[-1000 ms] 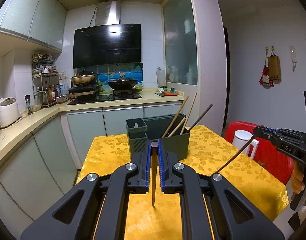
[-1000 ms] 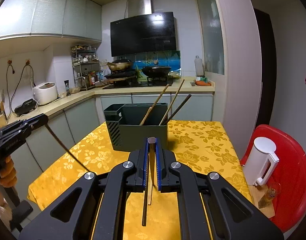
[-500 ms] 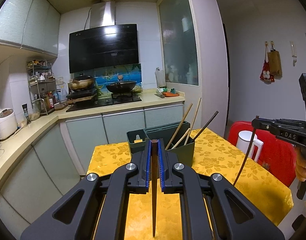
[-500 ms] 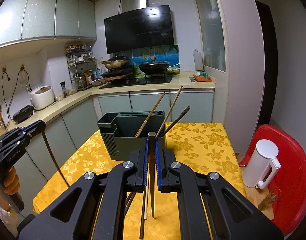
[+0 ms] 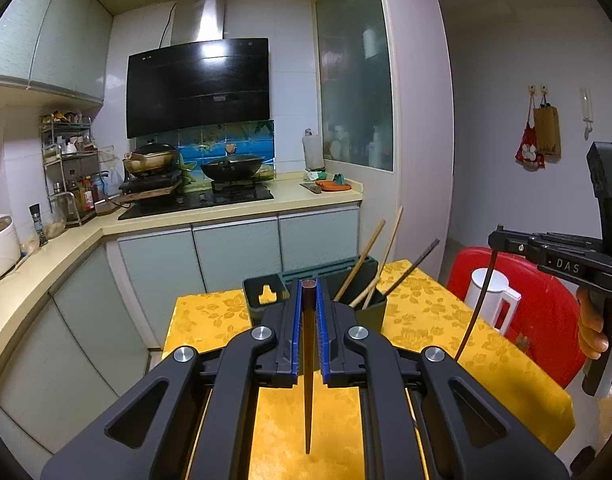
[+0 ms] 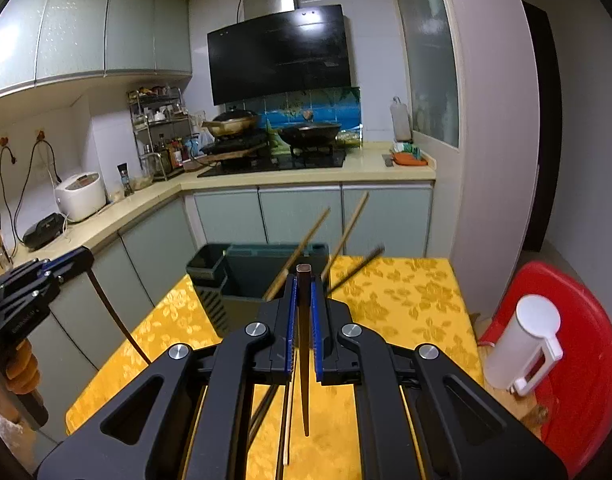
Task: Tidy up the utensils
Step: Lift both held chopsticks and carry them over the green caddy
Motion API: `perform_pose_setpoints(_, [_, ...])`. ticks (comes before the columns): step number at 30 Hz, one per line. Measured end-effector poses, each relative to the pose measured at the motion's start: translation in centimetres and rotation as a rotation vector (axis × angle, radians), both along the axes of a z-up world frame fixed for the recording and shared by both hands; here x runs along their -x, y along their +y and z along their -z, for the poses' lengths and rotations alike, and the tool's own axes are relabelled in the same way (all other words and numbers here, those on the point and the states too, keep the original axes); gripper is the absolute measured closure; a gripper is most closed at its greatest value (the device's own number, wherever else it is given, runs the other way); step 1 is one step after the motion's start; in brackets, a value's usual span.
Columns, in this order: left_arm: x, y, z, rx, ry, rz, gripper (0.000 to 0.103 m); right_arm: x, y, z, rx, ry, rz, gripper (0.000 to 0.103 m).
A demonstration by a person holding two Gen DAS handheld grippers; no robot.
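Note:
My left gripper [image 5: 309, 292] is shut on a dark chopstick [image 5: 308, 380] that hangs point down above the yellow table [image 5: 426, 320]. My right gripper [image 6: 303, 280] is shut on another dark chopstick [image 6: 304, 376], also hanging point down. A dark green utensil holder [image 5: 265, 296] stands at the table's far end with three chopsticks [image 5: 366, 256] leaning in its large compartment. It shows in the right wrist view too [image 6: 241, 280]. Both grippers are above the table, short of the holder. More chopsticks [image 6: 287, 420] lie on the table below my right gripper.
A white kettle [image 6: 522, 344] stands on a red stool [image 6: 578, 380] right of the table. Kitchen cabinets [image 5: 233, 256] and a stove counter [image 5: 233, 200] lie behind the table. The other gripper shows at each view's side [image 5: 554, 252] [image 6: 37, 280].
Both grippers have risen and pulled back from the holder. Each held chopstick has swung from slanted to hanging nearly straight down.

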State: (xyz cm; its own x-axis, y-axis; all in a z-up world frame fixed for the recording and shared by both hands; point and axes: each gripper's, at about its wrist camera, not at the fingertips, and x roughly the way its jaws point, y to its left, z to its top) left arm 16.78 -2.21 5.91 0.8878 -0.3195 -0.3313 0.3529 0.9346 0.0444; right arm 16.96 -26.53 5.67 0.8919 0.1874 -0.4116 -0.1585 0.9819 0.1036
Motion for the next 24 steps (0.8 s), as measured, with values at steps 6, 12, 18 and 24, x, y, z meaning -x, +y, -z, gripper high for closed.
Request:
perform_pose_setpoints(6, [-2.2,-0.7,-2.6,-0.001,-0.012,0.007,0.096,-2.4,-0.1,-2.5,0.006,-0.024,0.004,0.096])
perform_pose_setpoints(12, [-4.7,-2.2,-5.3,0.002,-0.031,0.019,0.096,-5.2,-0.2,-4.1,-0.008,-0.036,0.016,0.096])
perform_pose_setpoints(18, [-7.3,-3.8,-7.6,0.001,-0.057,0.025,0.096,-7.4,-0.2,-6.1,-0.003,-0.079,0.031,0.096])
perform_pose_setpoints(24, [-10.5,-5.3,-9.1,0.012,-0.078,0.003,0.096,-9.7,-0.4,-7.1,-0.017,-0.107,0.042,0.096])
